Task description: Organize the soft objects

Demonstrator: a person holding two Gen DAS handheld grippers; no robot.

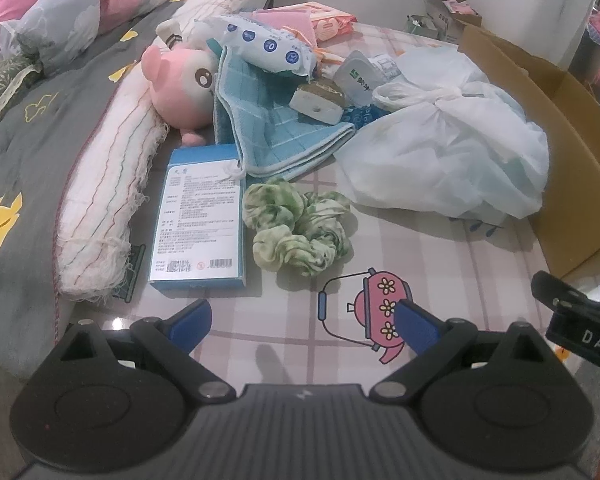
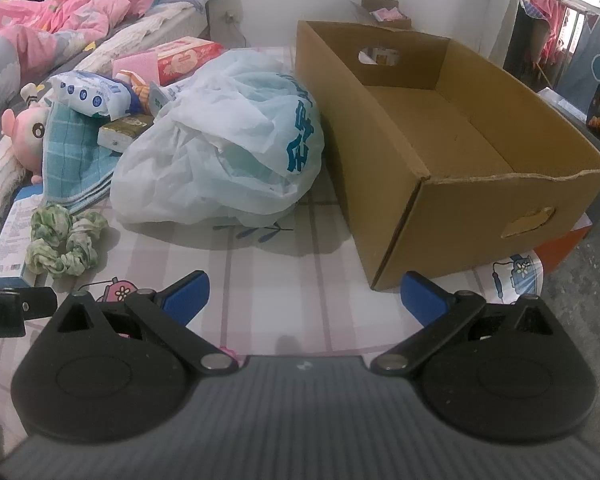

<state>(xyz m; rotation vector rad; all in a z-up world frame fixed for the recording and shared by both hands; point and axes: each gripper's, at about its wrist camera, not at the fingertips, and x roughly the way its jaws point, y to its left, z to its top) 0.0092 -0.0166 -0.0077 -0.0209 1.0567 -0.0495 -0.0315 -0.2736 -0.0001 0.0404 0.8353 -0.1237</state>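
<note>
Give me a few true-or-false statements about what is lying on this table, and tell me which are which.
1. The cardboard box has nothing inside it. True.
2. The left gripper is clamped on the green scrunchie. False: its jaws are open and hold nothing; the scrunchie lies on the table ahead of it.
3. The white plastic bag sits between the box and the blue towel. True.
4. The pink plush toy is already in the box. False: it lies by the towel at the table's edge.
5. The right gripper is open. True.
</note>
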